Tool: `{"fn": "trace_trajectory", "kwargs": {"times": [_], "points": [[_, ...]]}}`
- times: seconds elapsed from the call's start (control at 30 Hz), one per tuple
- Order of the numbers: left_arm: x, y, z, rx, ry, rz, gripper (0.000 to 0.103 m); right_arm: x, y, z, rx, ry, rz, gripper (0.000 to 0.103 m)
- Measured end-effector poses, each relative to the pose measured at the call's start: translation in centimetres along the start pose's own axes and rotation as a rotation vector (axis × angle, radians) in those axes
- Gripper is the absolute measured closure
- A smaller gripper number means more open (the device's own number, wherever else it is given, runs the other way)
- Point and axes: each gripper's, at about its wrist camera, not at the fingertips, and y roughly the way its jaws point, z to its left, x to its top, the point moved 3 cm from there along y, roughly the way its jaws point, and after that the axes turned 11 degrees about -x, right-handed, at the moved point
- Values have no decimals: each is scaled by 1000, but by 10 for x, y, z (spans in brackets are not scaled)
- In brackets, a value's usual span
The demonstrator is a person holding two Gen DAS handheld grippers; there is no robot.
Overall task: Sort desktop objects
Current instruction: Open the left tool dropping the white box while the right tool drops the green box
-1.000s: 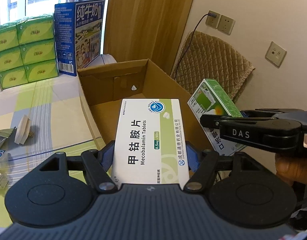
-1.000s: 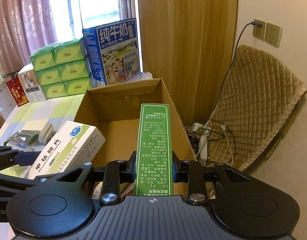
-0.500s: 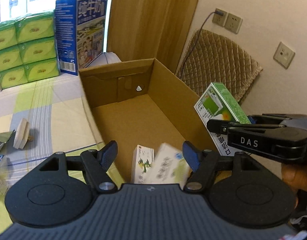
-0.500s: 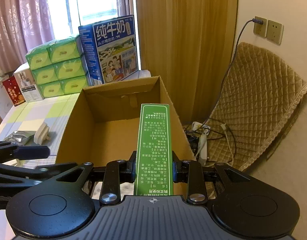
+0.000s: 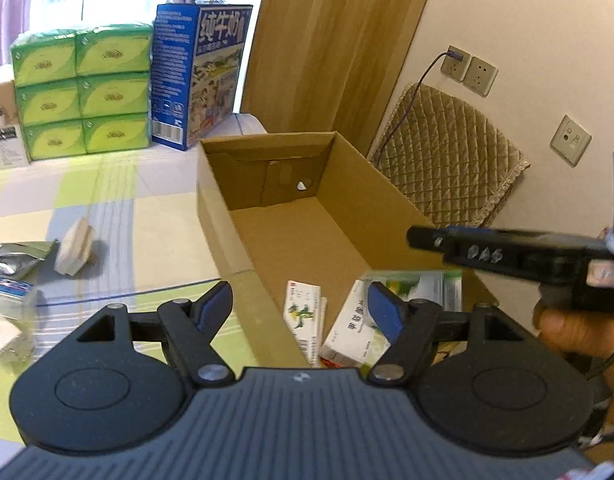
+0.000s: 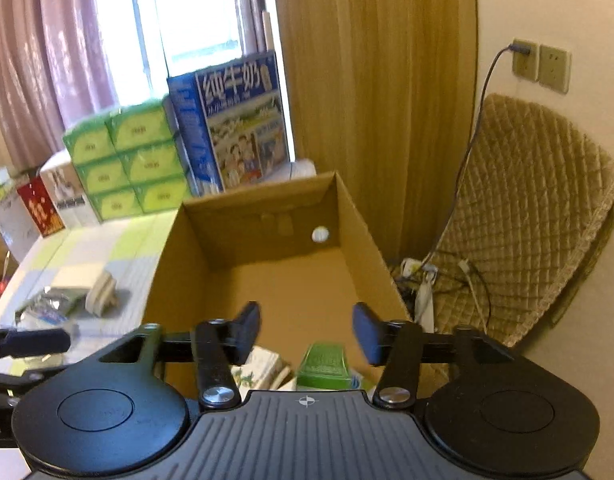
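left wrist view: the left gripper (image 5: 299, 306) hangs over the near end of the open cardboard box (image 5: 223, 216), its blue-padded fingers (image 5: 217, 306) spread wide and holding nothing. below them, on the box floor at the near end, lie a narrow white medicine box (image 5: 303, 314) and a white-and-green medicine box (image 5: 353, 330), leaning together. the right gripper (image 5: 423, 237) reaches in from the right above the box's right wall, blurred. on the checked tablecloth (image 5: 155, 216) to the left sit a small pale packet (image 5: 75, 244) and a foil pouch (image 5: 11, 258).

right wrist view: the right gripper (image 6: 305, 330) has its fingers wide apart and empty, above the box's near end. a green medicine box (image 6: 325, 366) lies just under it on the box floor, beside the white one (image 6: 259, 368). far behind stand green tissue packs (image 6: 131, 160) and a blue milk carton (image 6: 235, 120).
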Motion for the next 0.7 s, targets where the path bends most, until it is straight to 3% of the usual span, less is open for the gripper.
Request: {"fn": "trace_trajectory", "kwargs": {"times": [0.3, 0.5, 0.7], "points": [[-19, -29, 13, 23, -32, -26, 27, -17, -38, -3, 23, 60, -8, 48], [-36, -50, 21, 38, -40, -19, 26, -44, -70, 17, 61, 59, -3, 36], [-47, -79, 36, 79, -49, -35, 23, -64, -102, 45, 85, 26, -24, 18]]}}
